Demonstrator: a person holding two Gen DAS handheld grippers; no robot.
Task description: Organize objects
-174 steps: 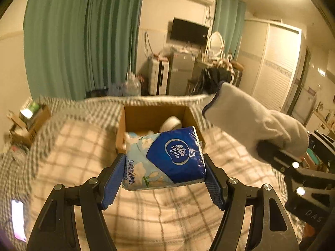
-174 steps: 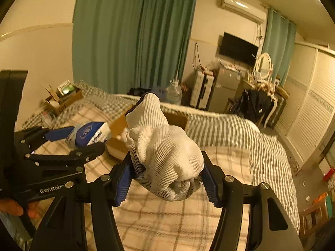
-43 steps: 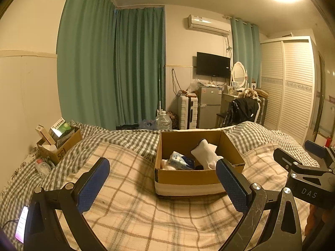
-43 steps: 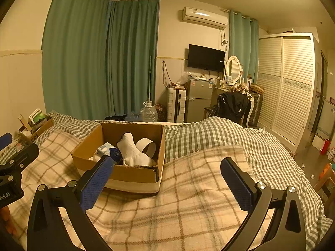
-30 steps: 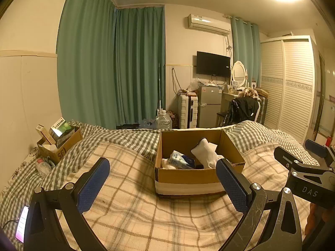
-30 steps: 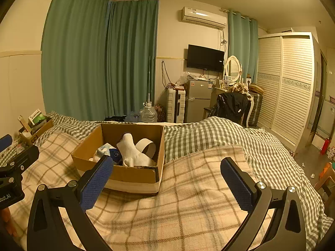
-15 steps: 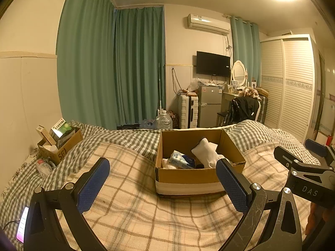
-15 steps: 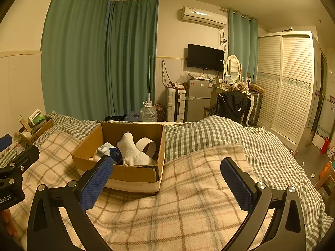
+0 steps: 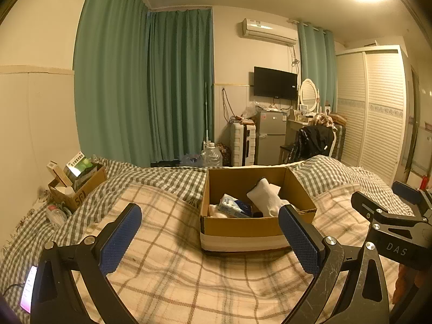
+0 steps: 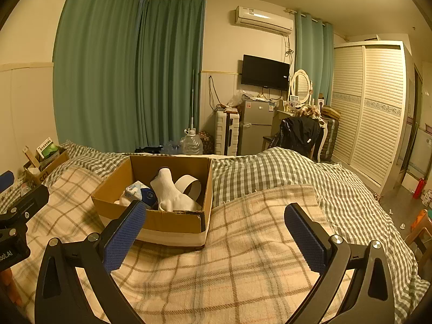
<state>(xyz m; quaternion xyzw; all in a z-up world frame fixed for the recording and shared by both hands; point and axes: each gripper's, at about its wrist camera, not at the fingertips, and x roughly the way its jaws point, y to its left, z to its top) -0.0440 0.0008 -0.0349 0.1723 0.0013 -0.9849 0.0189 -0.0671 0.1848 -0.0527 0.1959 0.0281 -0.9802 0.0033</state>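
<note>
I hold both the left tool and right tool spread wide, empty, above a plaid blanket; cardboard box at twelve o'clock, green curtains behind.

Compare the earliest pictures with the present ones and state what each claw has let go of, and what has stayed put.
The left claw released the blue tissue pack, and the right claw released the white glove. Both items now lie inside the cardboard box. Both claws have pulled back, open and empty. The box remains on the plaid blanket, unmoved over the last second or so.
</note>
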